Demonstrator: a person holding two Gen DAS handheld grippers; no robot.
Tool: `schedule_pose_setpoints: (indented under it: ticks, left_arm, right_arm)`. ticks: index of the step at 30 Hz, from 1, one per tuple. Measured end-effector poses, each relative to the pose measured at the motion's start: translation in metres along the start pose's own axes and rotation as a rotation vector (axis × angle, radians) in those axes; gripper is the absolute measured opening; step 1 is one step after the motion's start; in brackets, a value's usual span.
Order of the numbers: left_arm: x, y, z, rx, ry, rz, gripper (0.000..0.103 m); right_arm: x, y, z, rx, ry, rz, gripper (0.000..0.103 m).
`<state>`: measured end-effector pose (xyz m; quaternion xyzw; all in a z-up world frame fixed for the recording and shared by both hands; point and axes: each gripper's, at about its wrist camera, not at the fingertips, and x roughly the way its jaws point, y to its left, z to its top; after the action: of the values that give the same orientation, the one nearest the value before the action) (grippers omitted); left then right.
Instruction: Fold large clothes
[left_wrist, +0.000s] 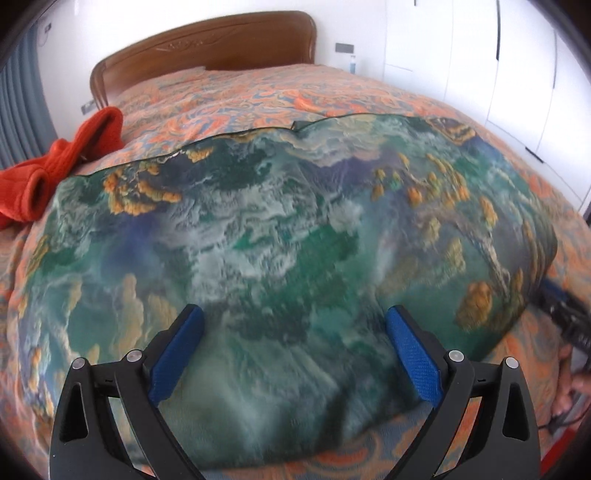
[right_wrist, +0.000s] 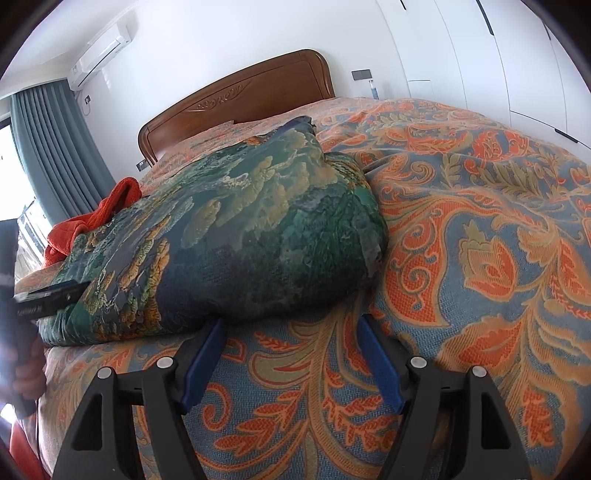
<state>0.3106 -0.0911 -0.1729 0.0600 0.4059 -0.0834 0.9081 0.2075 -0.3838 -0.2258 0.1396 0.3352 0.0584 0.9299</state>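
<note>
The left gripper hangs low over the near part of the green printed garment, its blue fingers spread wide with nothing between them; the right gripper sits just short of the garment's right end, equally wide and empty, with only bedspread between its fingers. The garment lies as a thick folded bundle across the near half of the bed, and that is where I would expect trouble: the cloth looks slippery and stacked in layers, so a pinch at the edge may catch only the top layer and let the fold slide open, or may snag the bedspread beneath and drag it along. The soft, puffy bedspread also gives no firm backing for pressing a crease. Farther left, a red knit garment lies touching the bundle's far corner and could get swept up. Beyond stand the wooden headboard, grey curtains, an air conditioner and white wardrobe doors.
</note>
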Motion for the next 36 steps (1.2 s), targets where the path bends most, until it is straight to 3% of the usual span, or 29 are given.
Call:
schedule_pose_setpoints:
  ticks: [10,19,36]
  left_arm:
    - [-0.012,-0.004,-0.028,-0.010,-0.023,0.012,0.100]
    - [-0.016,-0.036,-0.058,0.146,-0.009,0.141,0.100]
    - [-0.022,-0.032,-0.069,0.079,0.030,0.132,0.100]
  right_arm:
    - [0.017,-0.001,-0.004,-0.017,0.010,-0.018,0.076]
    - [0.020,0.001,-0.005,-0.022,0.010,-0.021,0.077]
    - [0.022,0.004,-0.009,-0.030,0.006,-0.029,0.077]
